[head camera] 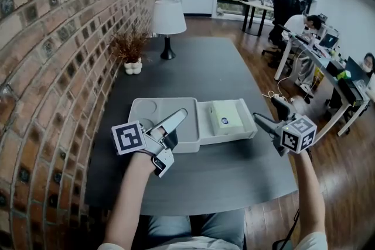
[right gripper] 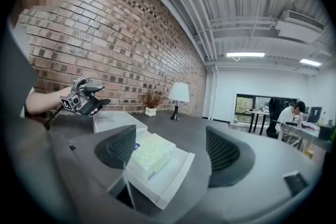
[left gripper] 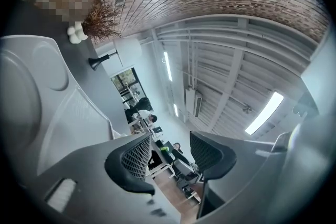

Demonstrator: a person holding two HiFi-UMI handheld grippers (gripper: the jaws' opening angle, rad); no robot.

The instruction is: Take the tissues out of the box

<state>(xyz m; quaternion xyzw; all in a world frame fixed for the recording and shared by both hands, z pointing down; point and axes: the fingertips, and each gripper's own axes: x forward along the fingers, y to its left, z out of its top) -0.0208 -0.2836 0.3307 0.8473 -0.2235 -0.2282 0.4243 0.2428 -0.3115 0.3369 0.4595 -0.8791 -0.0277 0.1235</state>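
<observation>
A white box [head camera: 149,109] lies on the dark table, and its right half is pulled open like a drawer. In that half rests a pale green pack of tissues [head camera: 225,117]. My left gripper [head camera: 183,113] hovers over the box's left half, jaws drawn together and empty. It points past the box [left gripper: 31,92] toward the ceiling [left gripper: 170,152]. My right gripper [head camera: 258,118] is just right of the open half and does not touch it. It faces the tissue pack [right gripper: 152,152] across the drawer's rim [right gripper: 173,176]. Its pads [right gripper: 118,147] hold nothing between them [right gripper: 170,149].
A brick wall [head camera: 47,67] runs along the table's left side. A white lamp [head camera: 169,17] and a dried plant in a white vase [head camera: 132,61] stand at the far end. The table's [head camera: 222,175] right edge drops to wooden floor. Office desks with seated people [head camera: 313,38] are beyond.
</observation>
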